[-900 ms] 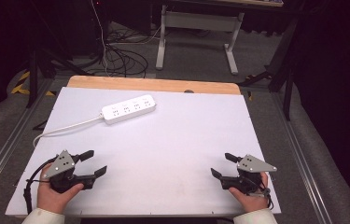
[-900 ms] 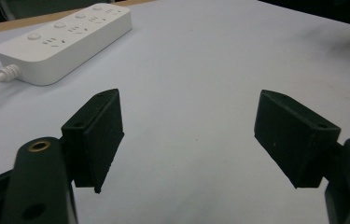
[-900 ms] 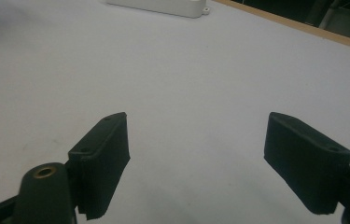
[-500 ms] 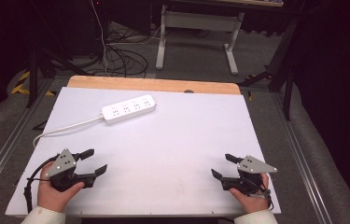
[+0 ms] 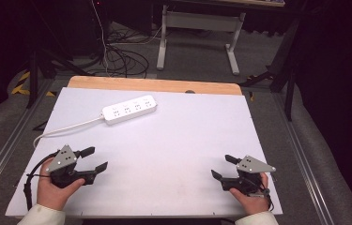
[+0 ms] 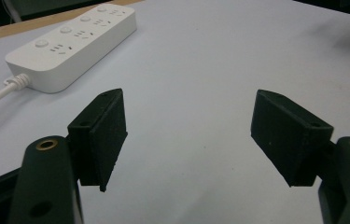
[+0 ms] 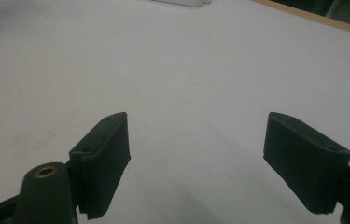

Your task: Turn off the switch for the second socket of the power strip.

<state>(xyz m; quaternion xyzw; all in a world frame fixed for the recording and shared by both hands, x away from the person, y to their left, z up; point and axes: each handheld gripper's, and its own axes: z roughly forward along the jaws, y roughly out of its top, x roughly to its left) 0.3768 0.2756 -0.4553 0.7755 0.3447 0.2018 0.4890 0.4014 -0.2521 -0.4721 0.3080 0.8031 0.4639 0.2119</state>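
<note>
1. Left gripper (image 5: 94,159) rests at the table's (image 5: 187,140) near left corner, jaws wide, nothing between them.
2. Right gripper (image 5: 223,167) at the near right, jaws wide and empty.
3. Power strip (image 5: 130,109) lies far left, well apart from both.

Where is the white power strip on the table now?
In the high view the white power strip lies on the far left part of the table, ahead of the open left gripper.
</note>
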